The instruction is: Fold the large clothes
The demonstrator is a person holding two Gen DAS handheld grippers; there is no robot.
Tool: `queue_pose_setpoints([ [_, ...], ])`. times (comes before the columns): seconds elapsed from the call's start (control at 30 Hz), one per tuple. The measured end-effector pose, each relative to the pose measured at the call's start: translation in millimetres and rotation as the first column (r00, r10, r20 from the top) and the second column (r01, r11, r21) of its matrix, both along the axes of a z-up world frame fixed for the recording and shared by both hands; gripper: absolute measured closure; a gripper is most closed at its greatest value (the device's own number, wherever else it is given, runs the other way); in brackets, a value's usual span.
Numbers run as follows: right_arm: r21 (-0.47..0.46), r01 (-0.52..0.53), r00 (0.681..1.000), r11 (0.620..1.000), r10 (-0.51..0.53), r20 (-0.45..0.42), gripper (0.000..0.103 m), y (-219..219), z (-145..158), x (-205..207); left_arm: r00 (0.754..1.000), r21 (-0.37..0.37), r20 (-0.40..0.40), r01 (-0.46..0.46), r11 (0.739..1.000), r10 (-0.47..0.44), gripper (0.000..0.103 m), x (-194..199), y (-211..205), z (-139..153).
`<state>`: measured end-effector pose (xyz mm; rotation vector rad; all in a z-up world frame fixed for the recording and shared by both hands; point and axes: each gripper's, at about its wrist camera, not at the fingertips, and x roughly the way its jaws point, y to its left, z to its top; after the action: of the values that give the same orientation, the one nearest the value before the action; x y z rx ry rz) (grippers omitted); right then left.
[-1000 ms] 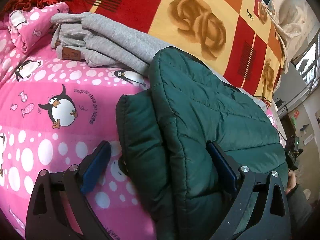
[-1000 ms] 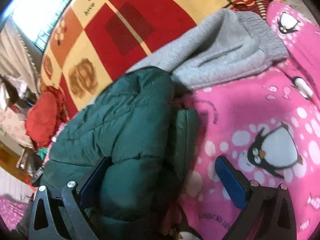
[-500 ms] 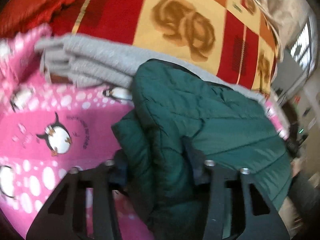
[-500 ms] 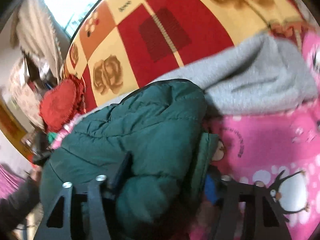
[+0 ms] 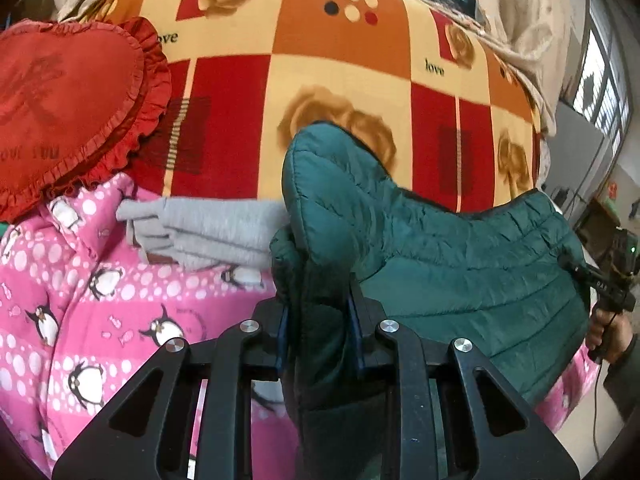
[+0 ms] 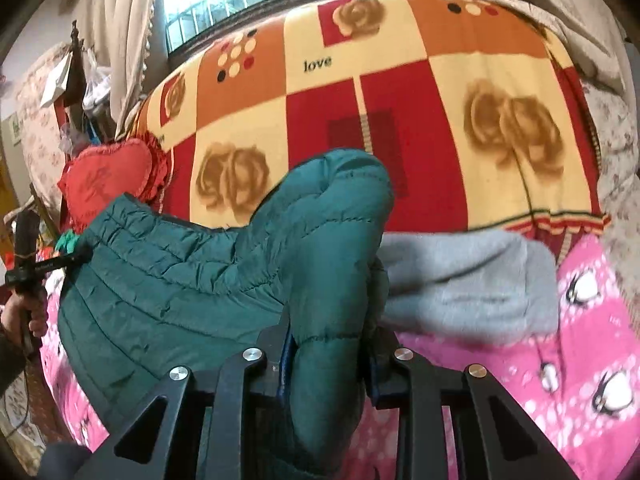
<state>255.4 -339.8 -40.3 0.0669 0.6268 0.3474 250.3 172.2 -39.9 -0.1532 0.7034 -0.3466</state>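
The green quilted jacket (image 5: 460,264) hangs lifted above the pink penguin bedsheet (image 5: 120,320), stretched between the two tongs. The left tongs (image 5: 318,332) are closing on one bunched end of the jacket, its padding squeezed between the blue pads (image 5: 282,336). The right tongs (image 6: 328,356) are closing on the other end in the same way, a thick roll of green fabric pinched between their fingers. In the left wrist view the right tongs' black handle and the hand (image 5: 608,332) holding it show at the jacket's far edge.

A folded grey garment (image 6: 468,284) lies on the bedsheet just behind the jacket. Behind both rises a red, orange and cream rose-patterned blanket (image 5: 340,80). A red heart-shaped cushion (image 5: 68,104) with a frill sits left of the grey garment.
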Motion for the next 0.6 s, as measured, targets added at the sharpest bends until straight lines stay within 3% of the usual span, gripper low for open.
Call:
queue_pose_setpoints([
  [0.23,0.007,0.012,0.998,1.000,-0.011,-0.064,0.077,2,-13,33,0.998,0.023,-0.065,-0.010,1.000,0.011,0.080,39,-5,-15],
  [0.43,0.045,-0.013,0.999,0.999,0.014,-0.034,0.078,-6,2,7,1.000,-0.003,-0.021,0.018,1.000,-0.018,0.080,17,-2,2],
  [0.6,0.044,-0.014,0.999,0.999,0.015,-0.037,0.078,-11,14,6,0.999,-0.034,-0.050,0.017,0.999,-0.018,0.080,3,-4,20],
])
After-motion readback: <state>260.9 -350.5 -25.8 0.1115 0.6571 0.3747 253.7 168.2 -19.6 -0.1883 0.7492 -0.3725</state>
